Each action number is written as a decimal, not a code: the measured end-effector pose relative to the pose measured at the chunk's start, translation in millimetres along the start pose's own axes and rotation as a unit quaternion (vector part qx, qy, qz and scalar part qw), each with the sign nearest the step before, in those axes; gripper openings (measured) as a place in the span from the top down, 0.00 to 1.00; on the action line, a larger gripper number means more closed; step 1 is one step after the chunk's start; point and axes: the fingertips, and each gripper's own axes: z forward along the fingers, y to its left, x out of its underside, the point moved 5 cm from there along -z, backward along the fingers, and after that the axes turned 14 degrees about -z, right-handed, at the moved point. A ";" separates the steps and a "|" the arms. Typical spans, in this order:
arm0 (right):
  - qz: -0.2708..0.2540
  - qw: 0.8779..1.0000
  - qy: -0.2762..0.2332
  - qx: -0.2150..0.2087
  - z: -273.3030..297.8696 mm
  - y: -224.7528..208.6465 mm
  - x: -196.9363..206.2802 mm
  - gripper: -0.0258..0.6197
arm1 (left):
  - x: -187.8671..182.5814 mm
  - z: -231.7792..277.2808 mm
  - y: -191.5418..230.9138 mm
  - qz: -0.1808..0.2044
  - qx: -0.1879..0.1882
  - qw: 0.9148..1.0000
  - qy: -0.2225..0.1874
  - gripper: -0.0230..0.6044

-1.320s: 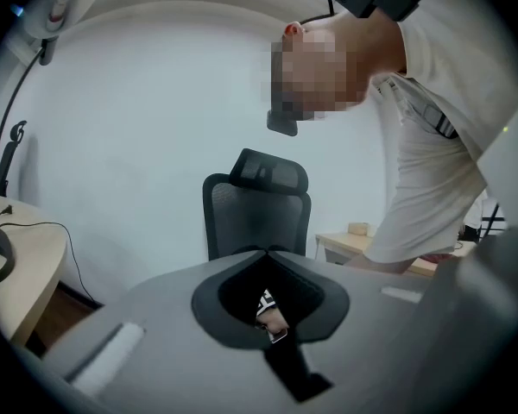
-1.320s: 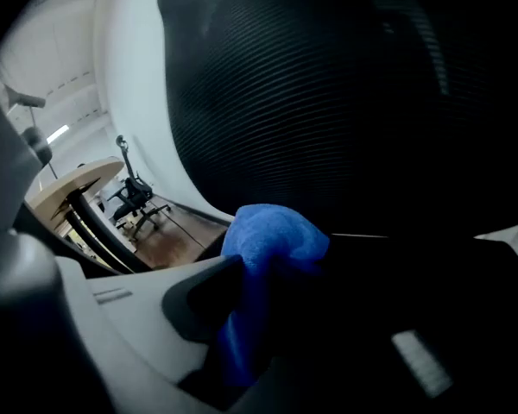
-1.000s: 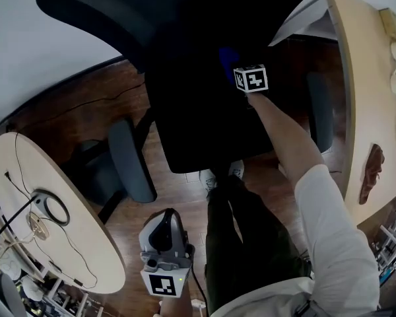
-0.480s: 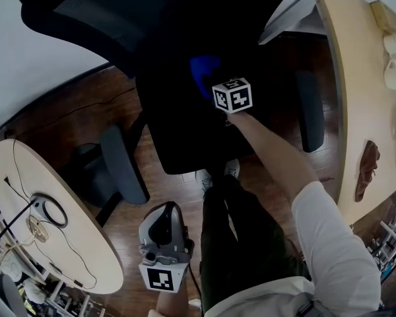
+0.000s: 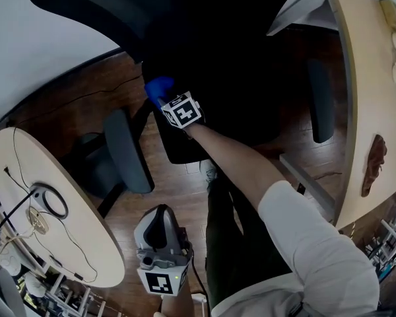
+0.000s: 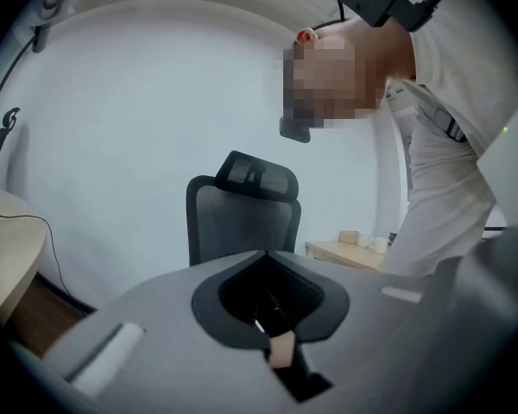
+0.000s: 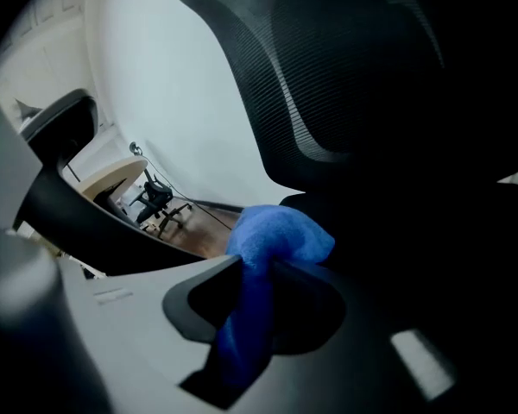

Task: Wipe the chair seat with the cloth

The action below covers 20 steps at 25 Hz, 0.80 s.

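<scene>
Cloth (image 5: 157,88) at left edge of seat (image 5: 218,111)

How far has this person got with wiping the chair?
Done: the right claw has the cloth clamped and has swept it across the seat from right to left. In hand: that stroke, now at the seat's left edge. Left: hard to say; the seat is too dark to show unwiped patches. The left claw hangs shut, empty, clear of the seat.
</scene>
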 end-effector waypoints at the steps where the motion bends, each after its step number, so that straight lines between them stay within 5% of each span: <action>1: -0.006 1.000 0.004 0.005 -4.5 -6.2 3.1 0.82 | 2.6 -2.9 0.0 -0.002 -0.001 1.000 0.003 0.91; 7: 0.011 0.994 0.038 0.103 -83.4 -111.1 57.2 0.82 | -5.3 9.6 -18.5 0.005 0.034 0.999 -0.001 0.91; 13: 0.040 0.970 0.084 0.223 -197.0 -222.6 118.4 0.82 | 3.1 19.2 -33.3 -0.012 0.050 0.999 -0.001 0.91; 20: 0.051 0.975 0.045 0.212 -211.1 -208.8 104.9 0.82 | 6.7 21.8 -52.2 0.012 0.078 0.997 0.006 0.91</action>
